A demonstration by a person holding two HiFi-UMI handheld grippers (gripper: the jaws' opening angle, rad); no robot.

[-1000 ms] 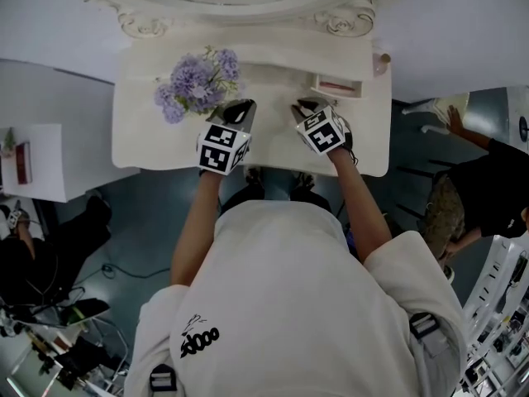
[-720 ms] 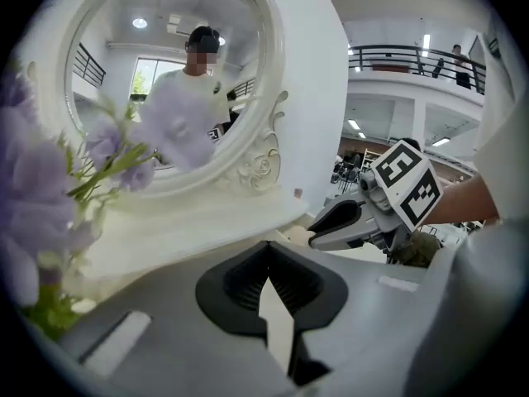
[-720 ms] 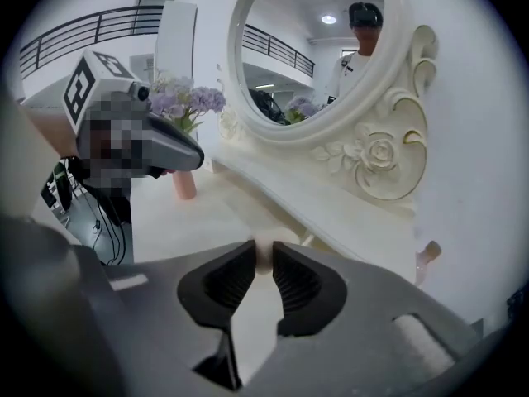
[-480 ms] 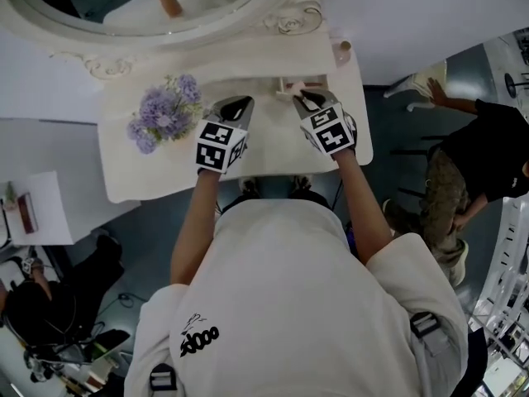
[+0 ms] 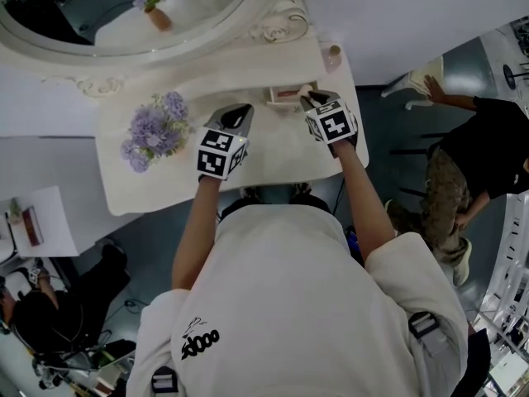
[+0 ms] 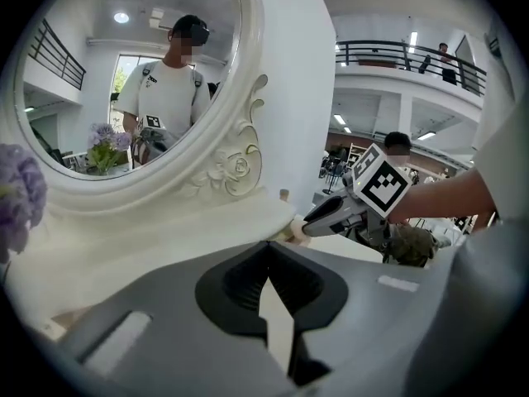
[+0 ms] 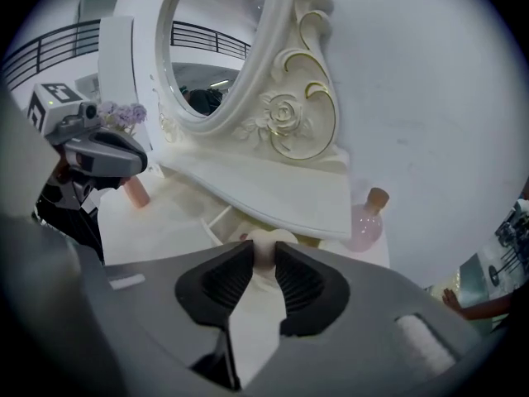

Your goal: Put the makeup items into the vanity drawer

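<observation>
Item under task: a small, cream, rounded makeup piece [image 7: 269,236], smooth and matte. It sits between the jaw tips of the right tool [image 7: 264,248], which are opening while both pads remain against it. It is at the mouth of the small vanity drawer [image 7: 215,222].

The drawer is pulled open beneath the mirror shelf and holds something pinkish, which cannot be identified.

The left tool [image 6: 269,245] has its tips together and is empty, above the bench [image 5: 273,151].

A pink corked bottle [image 7: 364,222] stands beside the drawer.
</observation>
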